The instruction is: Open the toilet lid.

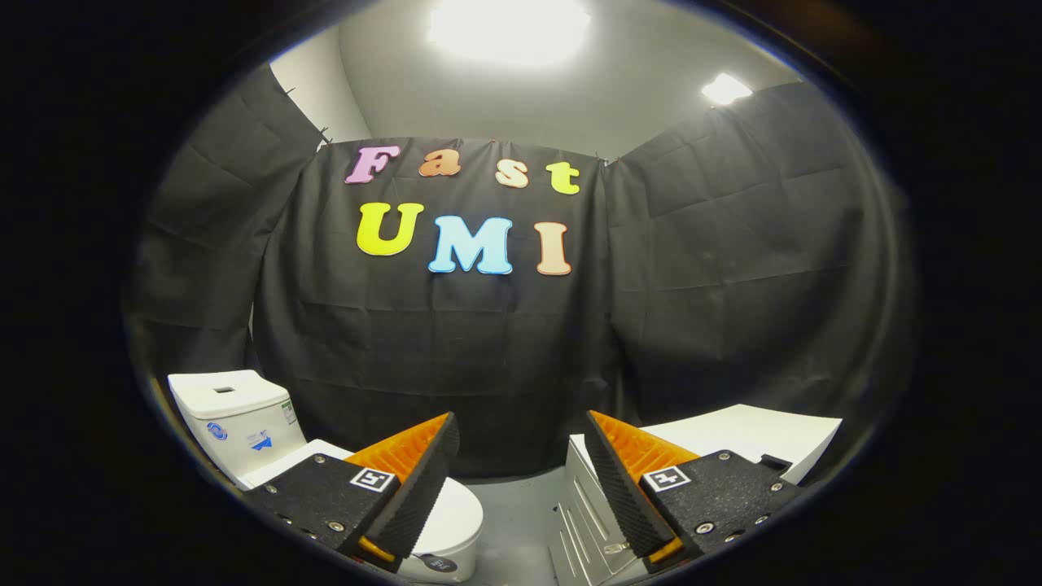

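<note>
The main hazard, as I judge it, is the offset: the claw [521,480] points at the gap between the toilet [342,480] and a white cabinet [733,439], not at the lid, so a straight push forward would meet only the grey floor [521,513] and the black cloth wall [505,350] — or clip the cabinet's panelled side. A second risk is the lid [456,517] itself: it looks smooth and rounded, lying flat and closed on the bowl, so fingers that catch only its thin front lip could slip off, or let it drop back shut. Nearest the camera, the claw stands wide open, its two fingers spread well apart with nothing between them and touching nothing; the one on the toilet's side overlaps the lid in the view, though I judge it to be above and short of it rather than in contact. Just beyond that finger sits the toilet on the floor, its closed lid showing past the fingertip, and behind it the white tank [236,419] stands against the cloth wall — the task has not yet started on the lid. Farthest off, two ceiling lights [509,28] glare overhead.
</note>
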A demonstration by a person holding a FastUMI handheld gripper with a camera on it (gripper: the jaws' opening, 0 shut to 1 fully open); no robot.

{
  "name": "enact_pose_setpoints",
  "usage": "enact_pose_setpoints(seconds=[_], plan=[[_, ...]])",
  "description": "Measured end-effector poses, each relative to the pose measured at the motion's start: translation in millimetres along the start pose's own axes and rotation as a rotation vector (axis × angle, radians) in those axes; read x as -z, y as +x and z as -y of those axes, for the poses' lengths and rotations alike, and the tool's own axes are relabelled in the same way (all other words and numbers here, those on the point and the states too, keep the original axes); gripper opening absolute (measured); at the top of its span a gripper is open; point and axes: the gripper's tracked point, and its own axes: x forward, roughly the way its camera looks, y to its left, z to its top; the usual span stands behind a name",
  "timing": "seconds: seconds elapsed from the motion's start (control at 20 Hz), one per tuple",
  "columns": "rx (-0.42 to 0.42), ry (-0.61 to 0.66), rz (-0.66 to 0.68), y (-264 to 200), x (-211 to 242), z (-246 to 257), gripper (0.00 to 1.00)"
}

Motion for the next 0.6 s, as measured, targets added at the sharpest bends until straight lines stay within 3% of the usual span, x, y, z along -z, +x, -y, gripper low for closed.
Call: enact_pose_setpoints(seconds=[0.4,0.6], plan=[[-0.001,0.001,0.027,0.8,-16.7,-5.0,0.95],[-0.002,0.064,0.062,-2.9,-30.2,-18.6,0.95]])
